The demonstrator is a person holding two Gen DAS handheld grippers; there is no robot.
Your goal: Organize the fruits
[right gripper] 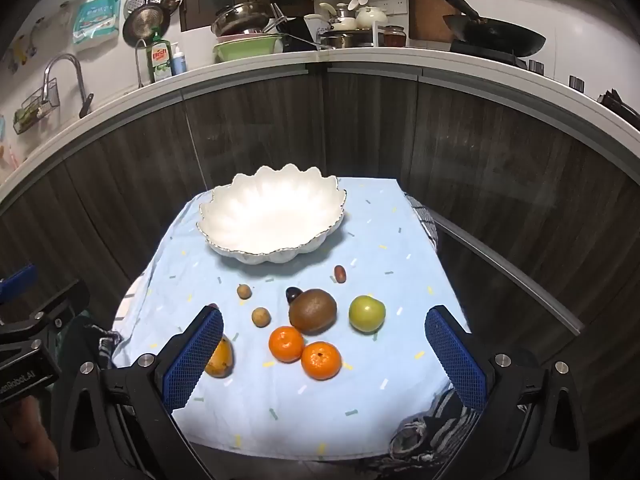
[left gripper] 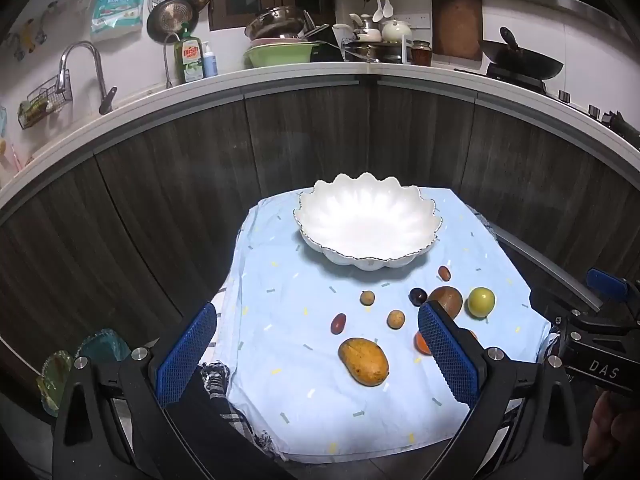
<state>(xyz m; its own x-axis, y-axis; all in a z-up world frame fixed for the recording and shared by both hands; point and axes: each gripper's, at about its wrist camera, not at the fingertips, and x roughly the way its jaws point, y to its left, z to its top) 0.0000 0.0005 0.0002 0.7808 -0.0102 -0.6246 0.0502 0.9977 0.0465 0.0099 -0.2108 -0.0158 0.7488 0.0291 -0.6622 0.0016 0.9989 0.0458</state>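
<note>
A small table covered w/ a light-blue cloth [right gripper: 360, 380] stands in front of dark cabinet doors, kitchen counter [right gripper: 360, 58] above.

Biggest item: white scalloped bowl [right gripper: 272, 220] at the far edge of the cloth, left of centre in the right wrist view; nothing in it. All fruit lies on the cloth, nearer than the bowl, none touching it.

Fruit, large to small:
- Mango [left gripper: 364, 361], yellow-orange, near the front-left part of the cloth, lying on its side; in the right wrist view half hidden behind the right gripper's left finger.
- Kiwi [right gripper: 313, 311], brown, approx mid-cloth.
- Green apple-like fruit [right gripper: 367, 314], just right of the kiwi, apart from it.
- Two oranges [right gripper: 321, 360], side by side & touching, in front of the kiwi; the left one sits v. close to the kiwi.
- Dark plum-like fruit [right gripper: 293, 294], tucked behind the kiwi's left side.
- Two small tan round fruits [right gripper: 261, 316], left of the kiwi, apart from each other.
- Two small reddish oval fruits: one [right gripper: 339, 273] near the bowl's front-right, one [left gripper: 338, 323] left of the mango's far end.

Left gripper [left gripper: 316, 356]: jaws wide apart, nothing between pads, above the front-left of the cloth. Right gripper [right gripper: 324, 356]: jaws also wide apart, holding nothing, above the front edge, oranges seen between its fingers.
</note>
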